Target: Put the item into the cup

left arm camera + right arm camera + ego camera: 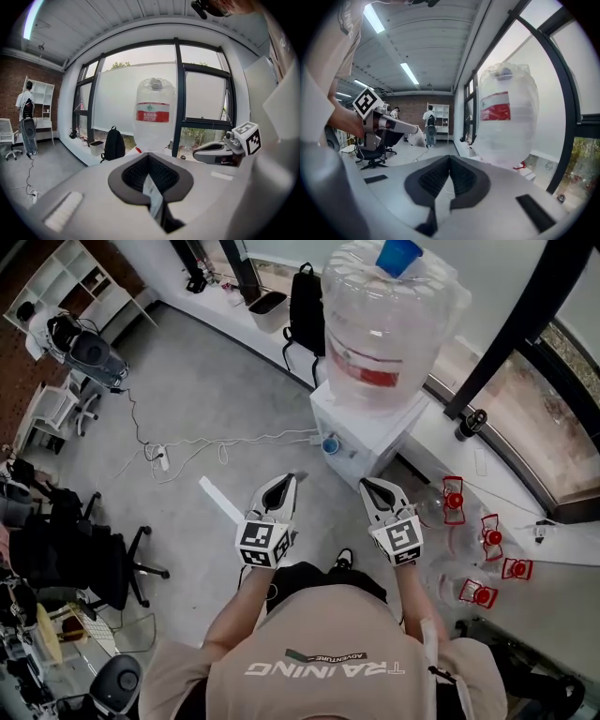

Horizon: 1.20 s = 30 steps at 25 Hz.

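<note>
I face a white water dispenser (361, 432) topped by a big clear bottle (389, 324) with a red label. A small blue round thing (330, 444), maybe a cup, sits at the dispenser's front. My left gripper (289, 482) is held at waist height just short of the dispenser. In the left gripper view its jaws (148, 155) are shut on a thin white printed packet (152, 190). My right gripper (367, 486) hovers beside it at the same height. In the right gripper view its jaws (450, 157) meet at the tip with nothing between them.
Several empty bottles with red caps (469, 521) lie on the floor at the right. A black backpack (305, 306) and a bin (267, 307) stand by the window ledge. A cable and power strip (159, 457) cross the floor; office chairs (103, 563) stand at left.
</note>
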Each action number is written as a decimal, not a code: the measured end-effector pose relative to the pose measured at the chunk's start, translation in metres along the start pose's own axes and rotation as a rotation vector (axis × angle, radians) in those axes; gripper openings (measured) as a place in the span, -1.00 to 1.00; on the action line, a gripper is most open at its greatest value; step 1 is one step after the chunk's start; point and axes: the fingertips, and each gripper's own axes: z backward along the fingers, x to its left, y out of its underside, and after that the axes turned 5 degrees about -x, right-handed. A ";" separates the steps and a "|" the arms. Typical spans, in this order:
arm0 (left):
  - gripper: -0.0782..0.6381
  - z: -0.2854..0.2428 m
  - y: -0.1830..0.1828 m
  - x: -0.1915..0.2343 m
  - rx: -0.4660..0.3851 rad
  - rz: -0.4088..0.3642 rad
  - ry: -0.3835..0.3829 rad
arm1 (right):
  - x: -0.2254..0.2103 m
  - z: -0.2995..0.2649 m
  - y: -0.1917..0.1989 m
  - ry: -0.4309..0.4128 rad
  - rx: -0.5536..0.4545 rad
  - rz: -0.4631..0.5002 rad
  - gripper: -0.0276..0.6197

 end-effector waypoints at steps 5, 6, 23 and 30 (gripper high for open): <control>-0.76 -0.019 0.005 0.011 0.021 0.005 0.004 | -0.004 -0.015 0.013 -0.016 0.038 -0.023 -0.88; -0.76 -0.023 0.006 0.013 0.024 0.001 0.011 | -0.005 -0.018 0.017 -0.014 0.047 -0.028 -0.88; -0.76 -0.080 0.026 0.079 0.061 -0.057 0.242 | -0.022 -0.065 0.030 0.260 0.117 -0.074 -0.88; -0.76 -0.108 0.076 0.070 0.138 -0.049 0.283 | -0.016 -0.073 0.071 0.280 0.125 -0.124 -0.88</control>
